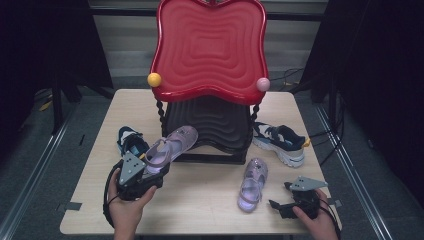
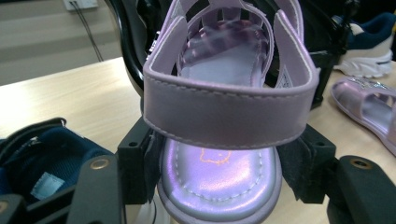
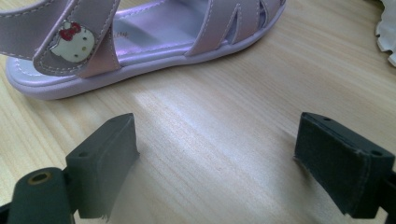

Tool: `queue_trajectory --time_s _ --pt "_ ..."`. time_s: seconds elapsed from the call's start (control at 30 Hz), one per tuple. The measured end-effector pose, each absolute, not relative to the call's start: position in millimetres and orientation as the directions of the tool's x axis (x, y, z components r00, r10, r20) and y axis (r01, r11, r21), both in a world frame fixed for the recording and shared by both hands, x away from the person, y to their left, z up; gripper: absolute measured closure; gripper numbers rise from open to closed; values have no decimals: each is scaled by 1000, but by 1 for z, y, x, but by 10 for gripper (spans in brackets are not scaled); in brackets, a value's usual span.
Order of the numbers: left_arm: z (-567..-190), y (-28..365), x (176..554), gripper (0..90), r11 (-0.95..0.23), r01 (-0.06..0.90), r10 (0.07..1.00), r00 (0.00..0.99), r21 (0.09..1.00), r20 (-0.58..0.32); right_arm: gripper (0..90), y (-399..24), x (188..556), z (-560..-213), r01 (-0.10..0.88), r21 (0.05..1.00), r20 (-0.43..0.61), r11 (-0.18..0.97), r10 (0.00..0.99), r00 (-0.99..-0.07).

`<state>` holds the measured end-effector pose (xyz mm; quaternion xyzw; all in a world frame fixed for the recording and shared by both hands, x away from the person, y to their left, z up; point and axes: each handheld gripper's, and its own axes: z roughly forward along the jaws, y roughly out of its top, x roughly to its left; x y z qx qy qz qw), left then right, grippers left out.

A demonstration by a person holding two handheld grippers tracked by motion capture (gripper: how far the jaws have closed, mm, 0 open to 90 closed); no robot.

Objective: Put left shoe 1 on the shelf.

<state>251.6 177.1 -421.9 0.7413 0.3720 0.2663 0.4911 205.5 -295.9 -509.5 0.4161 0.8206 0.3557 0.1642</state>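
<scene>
Clearly the left tool (image 1: 148, 172) has its jaws clamped on the heel end of a lilac sandal (image 1: 170, 145), one pad on each side of the sole, and holds it lifted with the toe pointing at the lower black tier of the red rack (image 1: 210, 45). In the left gripper view the sole sits squarely between the pads, and the heel strap arches over them.

I judge the sandal to be light, with a fairly stiff moulded sole and soft, floppy straps. The glossy insole looks slick, so the sole edge at the heel is a sound place to hold; a strap would bend and let the shoe swing.

The right tool (image 1: 285, 200) rests low near the front right of the worktop (image 1: 200, 210) with its jaws spread wide and nothing between them. The second lilac sandal (image 3: 140, 42) lies flat just ahead of it, heel strap and cartoon badge nearest; its sole sides at the heel are free to pinch.

Room is tight on the left: a dark blue sneaker (image 1: 131, 141) lies just beside the held sandal, and the rack's twisted post stands close ahead. A matching sneaker (image 1: 280, 142) sits at the rack's right foot, near the flat sandal. Bare worktop lies between the two hands, and both front corners are close to the tools.
</scene>
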Motion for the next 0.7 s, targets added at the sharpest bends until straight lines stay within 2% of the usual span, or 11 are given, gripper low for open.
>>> queue_trajectory --time_s 0.27,0.7 --pt "-419 164 259 370 -246 281 836 546 928 56 122 -296 206 -509 566 720 26 401 800 -600" --pt "-417 143 272 369 -200 279 858 512 939 31 122 -296 206 -509 566 720 26 402 799 -601"
